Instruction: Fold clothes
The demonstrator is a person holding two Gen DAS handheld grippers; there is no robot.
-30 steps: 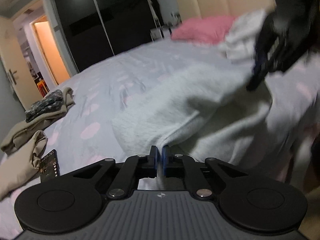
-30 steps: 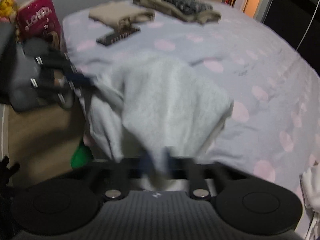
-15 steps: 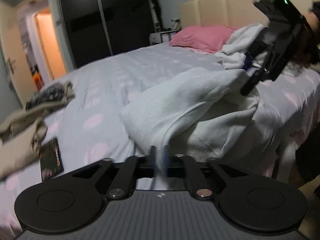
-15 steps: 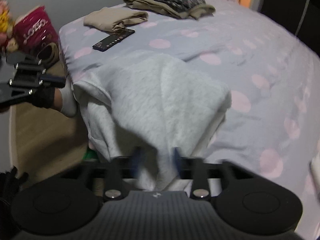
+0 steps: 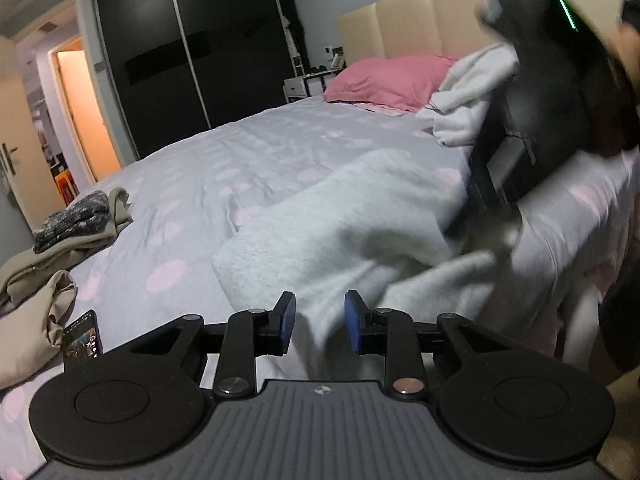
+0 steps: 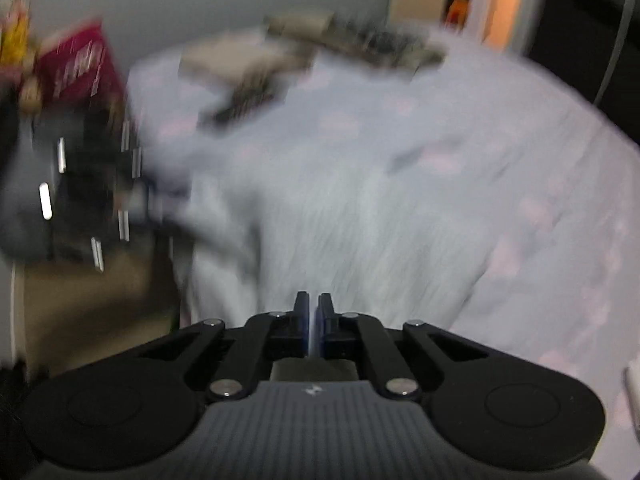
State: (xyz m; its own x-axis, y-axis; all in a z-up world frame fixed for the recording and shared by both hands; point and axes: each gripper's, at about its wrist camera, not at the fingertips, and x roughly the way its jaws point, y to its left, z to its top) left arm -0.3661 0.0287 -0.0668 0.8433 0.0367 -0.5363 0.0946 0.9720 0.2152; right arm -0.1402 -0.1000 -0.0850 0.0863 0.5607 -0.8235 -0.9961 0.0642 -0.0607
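The grey sweatshirt [image 5: 360, 216] lies in a heap at the near edge of the bed [image 5: 240, 160], and part of it hangs down over that edge. The left gripper [image 5: 320, 322] is just in front of this hanging part. Its blue fingers [image 5: 287, 322] stand apart, with a fold of the cloth in the gap between them, but they do not press on it.

In the left wrist view the middle and far side of the bed cover are free, up to the pink pillow [image 5: 392, 80] and a white bundle of cloth [image 5: 468, 96] near the headboard [image 5: 432, 20]. At the left end of the bed lie folded beige clothes [image 5: 36, 300] with a dark patterned piece [image 5: 72, 220] on top, and a phone [image 5: 82, 338] lies beside them. The other gripper is seen here as a dark, blurred shape [image 5: 532, 112] above the right end of the sweatshirt.

The right wrist view is strongly blurred. It shows the right gripper [image 6: 314, 320] with its fingers [image 6: 301, 320] close together; only a thin slit remains, and I cannot tell if cloth is caught in it. The sweatshirt [image 6: 328, 232] spreads directly ahead. This view alone shows the wooden floor [image 6: 92, 312] beside the bed edge and a red bag [image 6: 80, 68] on the left, and the left gripper as a dark blur [image 6: 76, 196]. The folded clothes [image 6: 344, 40] appear at the far edge.
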